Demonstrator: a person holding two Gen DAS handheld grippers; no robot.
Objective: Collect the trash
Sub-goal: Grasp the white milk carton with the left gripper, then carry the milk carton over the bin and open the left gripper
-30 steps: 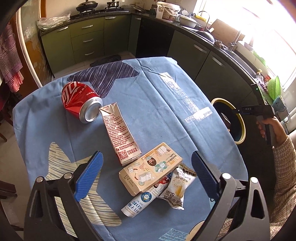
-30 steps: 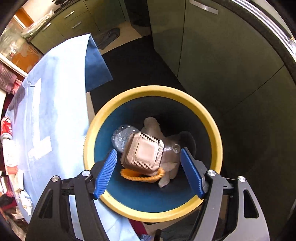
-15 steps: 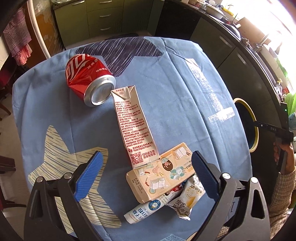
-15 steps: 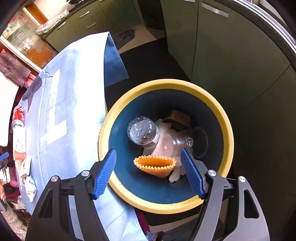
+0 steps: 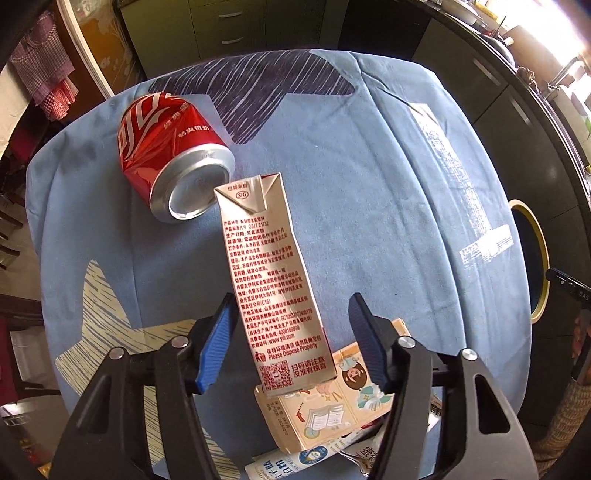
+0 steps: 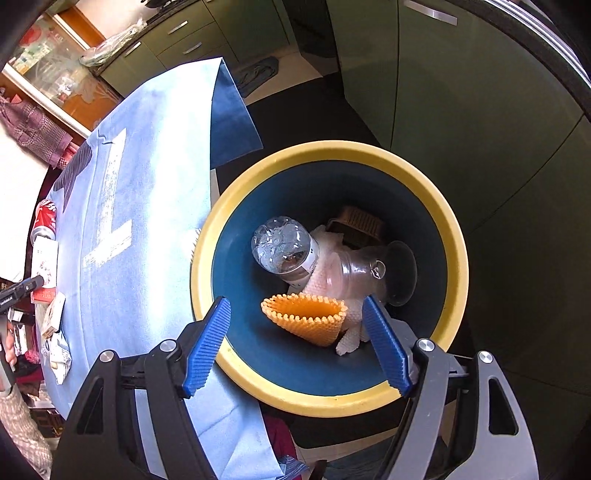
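While the left tool closes its jaws around the lower half of the milk carton, the blue pads have not yet met its sides, so nothing is gripped. To do this well, I would keep the pads square to the carton's long faces and squeeze gently, since it looks flattened and could buckle or slip. Its near end overlaps a printed box, so a straight lift should avoid dragging that along. Beyond the carton, a dented red can lies on its side, almost touching the carton's far end.

Over the yellow-rimmed bin, the right tool hangs released and empty; a plastic bottle and an orange wrapper already lie inside.

A blue cloth with star shapes covers the table. Dark green kitchen cabinets stand further off.
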